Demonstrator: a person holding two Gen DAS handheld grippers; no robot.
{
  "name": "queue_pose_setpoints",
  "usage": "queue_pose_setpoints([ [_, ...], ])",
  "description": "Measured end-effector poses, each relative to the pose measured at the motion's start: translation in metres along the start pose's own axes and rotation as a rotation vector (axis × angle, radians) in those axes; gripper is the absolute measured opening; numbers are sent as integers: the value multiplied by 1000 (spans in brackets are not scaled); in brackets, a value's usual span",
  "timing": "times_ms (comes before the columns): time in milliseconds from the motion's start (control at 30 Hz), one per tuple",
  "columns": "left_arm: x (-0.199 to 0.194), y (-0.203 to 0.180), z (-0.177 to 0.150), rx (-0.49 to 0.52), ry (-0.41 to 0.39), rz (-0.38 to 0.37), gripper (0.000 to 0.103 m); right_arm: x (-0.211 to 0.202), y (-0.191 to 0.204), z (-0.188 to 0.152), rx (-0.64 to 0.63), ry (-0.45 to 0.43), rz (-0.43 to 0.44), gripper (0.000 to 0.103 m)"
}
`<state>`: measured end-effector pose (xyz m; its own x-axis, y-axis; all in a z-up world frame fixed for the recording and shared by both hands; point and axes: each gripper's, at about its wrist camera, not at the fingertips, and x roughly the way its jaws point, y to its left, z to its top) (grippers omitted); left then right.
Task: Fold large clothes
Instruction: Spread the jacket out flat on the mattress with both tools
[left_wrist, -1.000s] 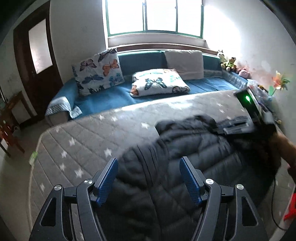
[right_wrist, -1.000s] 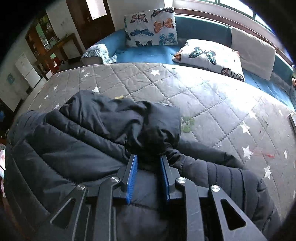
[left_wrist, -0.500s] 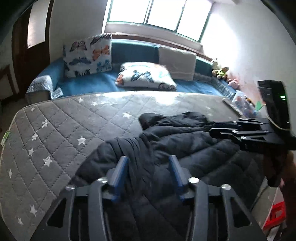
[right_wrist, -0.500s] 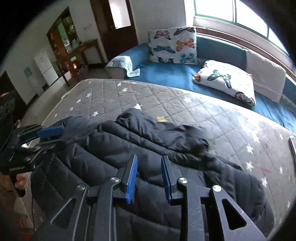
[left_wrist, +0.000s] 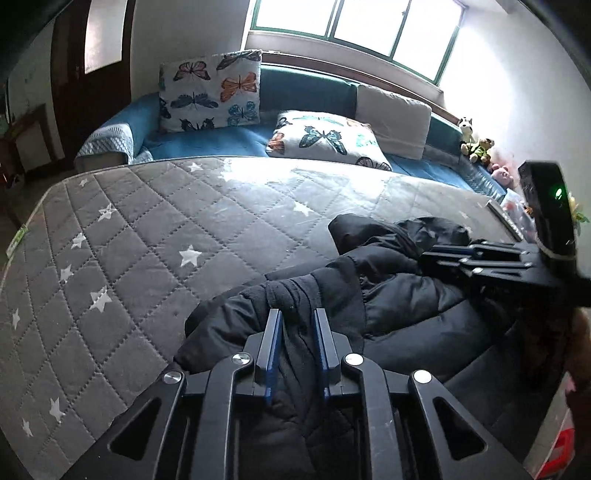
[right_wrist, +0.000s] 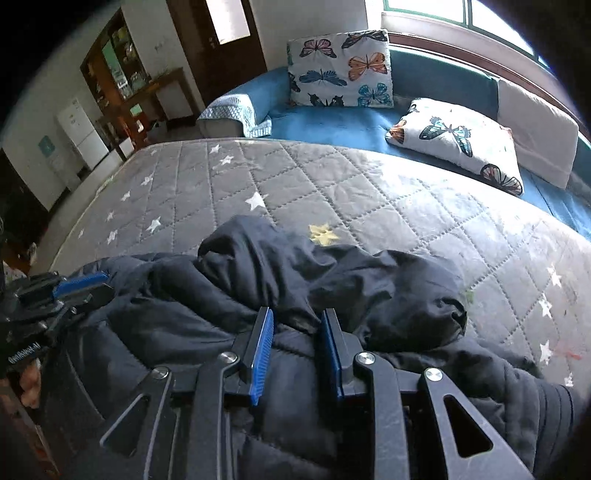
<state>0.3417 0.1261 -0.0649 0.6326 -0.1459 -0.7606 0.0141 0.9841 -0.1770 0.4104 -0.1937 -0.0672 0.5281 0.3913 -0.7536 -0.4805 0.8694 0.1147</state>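
Observation:
A black quilted jacket (left_wrist: 399, 302) lies crumpled at the near edge of a grey star-print mattress (left_wrist: 147, 240). My left gripper (left_wrist: 297, 314) sits on the jacket's left end. Its jaws are closing, and a ribbed fold of the fabric is pinched between the blue pads. In the right wrist view my right gripper (right_wrist: 297, 312) is shut on a fold of the jacket (right_wrist: 184, 314) just below the bunched hood (right_wrist: 406, 295). Each gripper shows in the other's view: the right gripper (left_wrist: 439, 253) at the right, the left gripper (right_wrist: 74, 282) at the far left.
Behind the mattress (right_wrist: 369, 192) runs a blue daybed (left_wrist: 207, 142) with butterfly pillows (left_wrist: 210, 92) under a window. Soft toys (left_wrist: 476, 146) sit at its right end. A dark door (right_wrist: 221, 48) and shelves stand at the left. The mattress's far half is bare.
The left gripper's jaws went from wide apart to narrow on a ribbed fold, and the gripper sank onto the jacket. The right gripper slid sideways, holding its fold.

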Motion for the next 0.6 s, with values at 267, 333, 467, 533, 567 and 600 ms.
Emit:
queue_pose_setpoints([
  [267, -3, -6, -4, 33, -25, 33, 21, -72, 33, -17, -83, -50, -10, 31],
  [333, -12, -9, -4, 35, -38, 45, 21, -89, 47, -31, -130, -39, -4, 31],
  [467, -54, -17, -5, 12, -100, 35, 21, -110, 59, -61, -156, 0, 28, 31],
  [533, -77, -25, -11, 25, -136, 2, 21, -115, 59, -70, -145, 11, 44, 31],
  [567, -85, -29, -13, 37, -143, -6, 21, -115, 58, -73, -136, 22, 51, 31],
  [600, -96, -39, -20, 65, -154, -16, 21, -116, 58, -78, -132, 32, 54, 31],
])
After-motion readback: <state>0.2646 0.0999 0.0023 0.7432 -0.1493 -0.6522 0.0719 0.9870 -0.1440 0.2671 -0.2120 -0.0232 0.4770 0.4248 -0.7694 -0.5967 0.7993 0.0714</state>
